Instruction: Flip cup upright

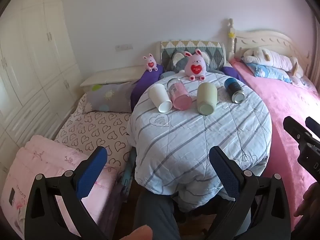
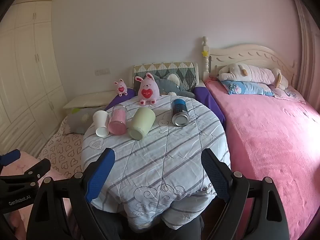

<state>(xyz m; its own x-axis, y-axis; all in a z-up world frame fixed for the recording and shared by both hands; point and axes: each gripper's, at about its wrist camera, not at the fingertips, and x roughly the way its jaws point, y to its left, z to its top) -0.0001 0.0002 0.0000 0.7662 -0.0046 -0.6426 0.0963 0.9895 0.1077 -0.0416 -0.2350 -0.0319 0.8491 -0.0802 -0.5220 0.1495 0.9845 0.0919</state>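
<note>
Several cups lie on their sides in a row on a round table covered by a striped quilt (image 1: 200, 140): a white cup (image 1: 160, 98), a pink cup (image 1: 179, 95), a pale green cup (image 1: 206, 98) and a blue-black can-like cup (image 1: 234, 90). They also show in the right wrist view: white cup (image 2: 101, 123), pink cup (image 2: 118, 120), green cup (image 2: 141, 123), blue-black cup (image 2: 180, 112). My left gripper (image 1: 158, 160) is open and empty, well short of the cups. My right gripper (image 2: 158, 162) is open and empty over the table's near edge.
A pink plush rabbit (image 1: 195, 65) sits behind the cups; a smaller one (image 1: 151, 62) is further left. A pink bed (image 2: 270, 136) lies to the right, a heart-print bed (image 1: 96, 132) and folded pink blanket (image 1: 50, 170) to the left. Wardrobes (image 1: 26, 60) line the left wall.
</note>
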